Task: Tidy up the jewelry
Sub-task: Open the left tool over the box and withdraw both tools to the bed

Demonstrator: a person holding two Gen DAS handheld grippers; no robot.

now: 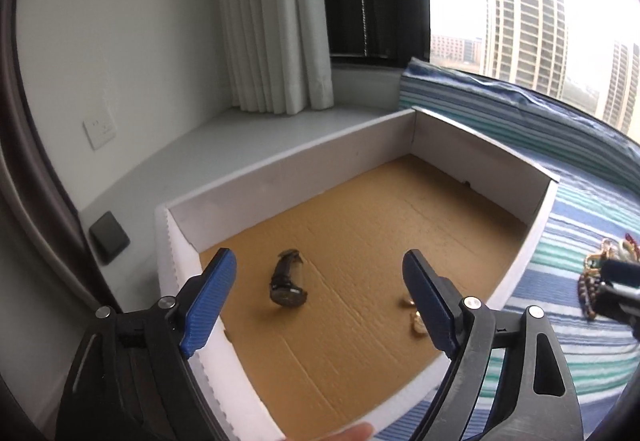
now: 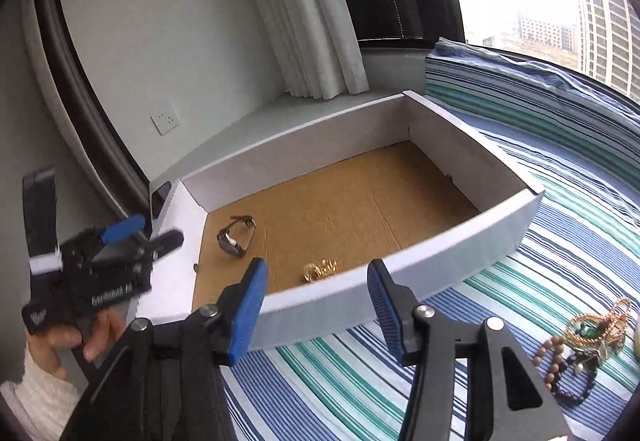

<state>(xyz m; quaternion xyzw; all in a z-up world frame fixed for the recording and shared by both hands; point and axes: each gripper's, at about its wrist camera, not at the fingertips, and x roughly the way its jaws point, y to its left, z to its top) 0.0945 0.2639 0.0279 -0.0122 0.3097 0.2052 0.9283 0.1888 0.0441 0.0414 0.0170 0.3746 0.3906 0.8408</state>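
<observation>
Box (image 1: 304, 169): one, white walls, brown cardboard floor, open top; sits on the striped bedding beside the grey sill.
Watch (image 1: 286, 283): one, dark strap; lies on the box floor near the left wall, clear of both jaws.
Gold pieces (image 2: 320, 270): one small cluster on the box floor by the near wall; count within it cannot be told.
Pile (image 2: 588, 341): one tangle outside the box on the bedding, to the right; one string of brown beads, one dark bead string, gold chains mixed in.
Left gripper (image 1: 320, 273): one, jaws wide apart over the box's near-left corner, nothing between them.
Right gripper (image 2: 318, 295): one, jaws parted about halfway, over the box's near wall, nothing held.
Hand (image 2: 68, 341): one seen, white sleeve, holding the left gripper.
Bedding (image 2: 520, 265): one, blue, green and white stripes.
Curtain (image 1: 272, 21): one, white.
Sockets: two, one white (image 1: 100, 128), one dark (image 1: 109, 238).
</observation>
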